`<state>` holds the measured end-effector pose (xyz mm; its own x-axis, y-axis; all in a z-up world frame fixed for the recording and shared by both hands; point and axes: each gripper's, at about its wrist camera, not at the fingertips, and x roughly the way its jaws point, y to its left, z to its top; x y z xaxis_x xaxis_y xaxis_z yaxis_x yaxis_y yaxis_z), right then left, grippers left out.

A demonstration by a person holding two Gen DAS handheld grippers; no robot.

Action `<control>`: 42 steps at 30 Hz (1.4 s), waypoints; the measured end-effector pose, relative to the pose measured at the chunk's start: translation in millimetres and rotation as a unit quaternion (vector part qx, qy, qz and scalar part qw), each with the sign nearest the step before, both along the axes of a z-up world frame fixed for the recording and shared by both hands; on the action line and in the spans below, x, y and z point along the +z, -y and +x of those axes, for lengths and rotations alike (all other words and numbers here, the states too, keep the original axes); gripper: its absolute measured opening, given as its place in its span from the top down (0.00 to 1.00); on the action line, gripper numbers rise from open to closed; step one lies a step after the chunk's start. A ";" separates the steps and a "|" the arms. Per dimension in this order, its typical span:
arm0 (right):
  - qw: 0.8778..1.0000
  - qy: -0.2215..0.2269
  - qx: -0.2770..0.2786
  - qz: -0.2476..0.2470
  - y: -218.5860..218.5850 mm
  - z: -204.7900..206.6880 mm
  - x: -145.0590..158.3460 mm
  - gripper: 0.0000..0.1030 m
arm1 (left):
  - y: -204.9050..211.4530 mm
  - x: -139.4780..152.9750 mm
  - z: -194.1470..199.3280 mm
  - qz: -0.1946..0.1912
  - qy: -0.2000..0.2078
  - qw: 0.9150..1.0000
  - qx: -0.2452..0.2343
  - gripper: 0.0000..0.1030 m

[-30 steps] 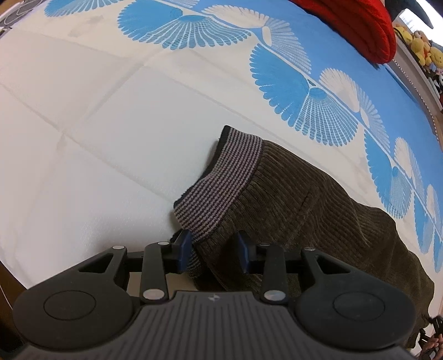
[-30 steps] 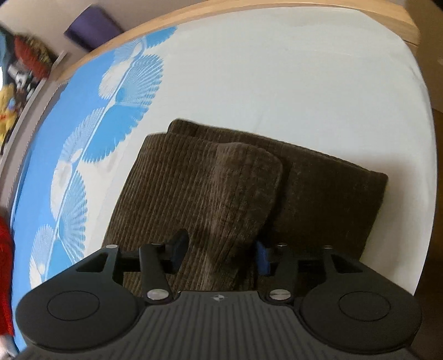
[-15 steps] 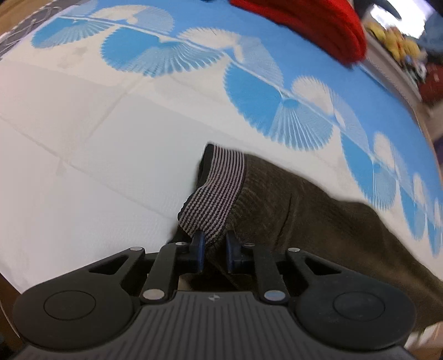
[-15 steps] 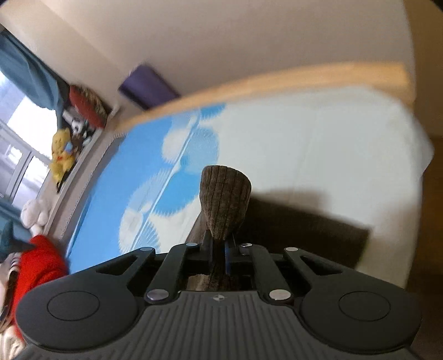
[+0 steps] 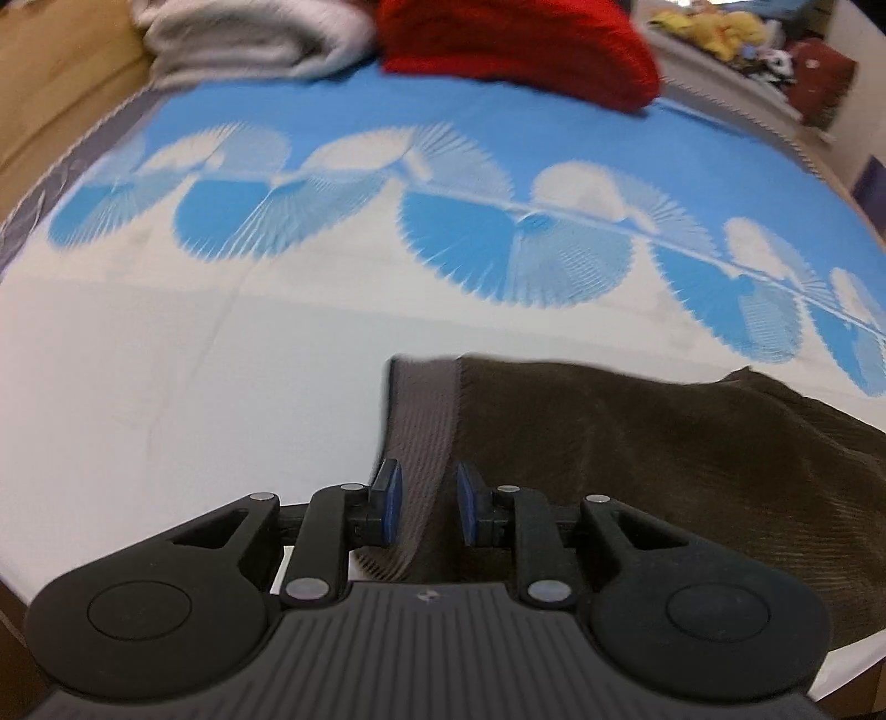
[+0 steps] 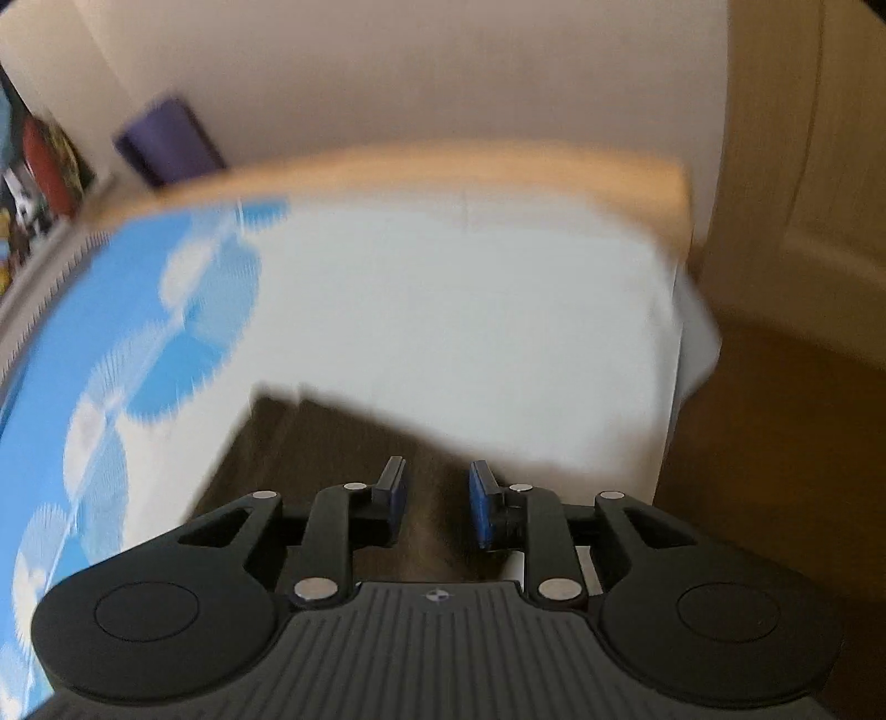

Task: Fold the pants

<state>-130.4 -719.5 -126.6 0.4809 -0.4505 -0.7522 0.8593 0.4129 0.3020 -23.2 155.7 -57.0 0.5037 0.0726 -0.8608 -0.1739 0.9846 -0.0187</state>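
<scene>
The brown corduroy pants (image 5: pixel 637 443) lie on the bed (image 5: pixel 166 387), over the white part of a sheet printed with blue fan shapes (image 5: pixel 515 249). In the left wrist view the striped grey waistband (image 5: pixel 423 410) runs up from the camera toward the blue print, with the brown cloth spreading off to the right and rising in a soft hump. The left claw (image 5: pixel 423 507) sits right at the near end of that waistband: its two blue-padded fingers (image 5: pixel 390 507) stand a little apart, one on each side of the band, with small gaps showing between the pads and the cloth, so the jaws are narrowly parted and not pinching.

In the right wrist view, which is badly blurred, the right claw (image 6: pixel 437 507) hovers low over another edge of the pants (image 6: pixel 310 437). Its fingers (image 6: pixel 482 509) are likewise a modest way apart, with brown fabric seen between and beyond them; whether the pads touch the cloth I cannot tell. The wooden bed frame (image 6: pixel 443 166) curves across behind the white sheet.

At the far side of the bed, a red knitted garment (image 5: pixel 520 44) and a grey folded cloth (image 5: pixel 249 33) lie side by side.
</scene>
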 end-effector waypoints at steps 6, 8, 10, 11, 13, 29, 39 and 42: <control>0.992 0.050 0.108 0.034 -17.7 60.2 -4.6 0.61 | 18.3 -6.2 24.1 -0.019 -0.007 1.000 0.001 0.77; 0.987 0.030 0.126 0.090 -21.9 89.6 -27.5 0.61 | 23.0 -9.7 33.5 -0.028 -0.011 1.000 0.002 0.77; 0.985 0.000 0.115 0.128 -23.2 112.4 -51.1 0.60 | 31.3 -9.7 42.0 -0.030 -0.010 0.999 -0.004 0.77; 0.985 -0.019 0.104 0.139 -22.4 123.2 -62.4 0.60 | 35.0 -9.1 44.0 -0.029 -0.009 0.999 -0.008 0.77; 0.986 -0.056 0.082 0.137 -23.4 140.2 -78.5 0.60 | 43.4 -9.1 49.6 -0.035 -0.008 0.999 -0.018 0.77; 0.991 -0.127 0.023 0.031 -60.6 182.8 -38.3 0.95 | 126.5 -57.7 133.3 -0.063 -0.033 0.959 -0.274 0.58; 0.993 -0.025 0.065 0.094 -43.1 185.9 -42.4 0.87 | 200.7 -84.3 129.1 -0.105 -0.023 0.918 -0.381 0.82; 0.994 0.005 0.055 0.096 -33.7 162.6 -29.5 0.67 | 201.5 -116.2 152.4 -0.015 -0.050 0.948 -0.315 0.98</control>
<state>32.2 -685.8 -156.1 0.5265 -0.2430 -0.8147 0.8089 0.4380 0.3922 129.2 -45.8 -173.2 0.3542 -0.2400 -0.9039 0.4462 0.8928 -0.0622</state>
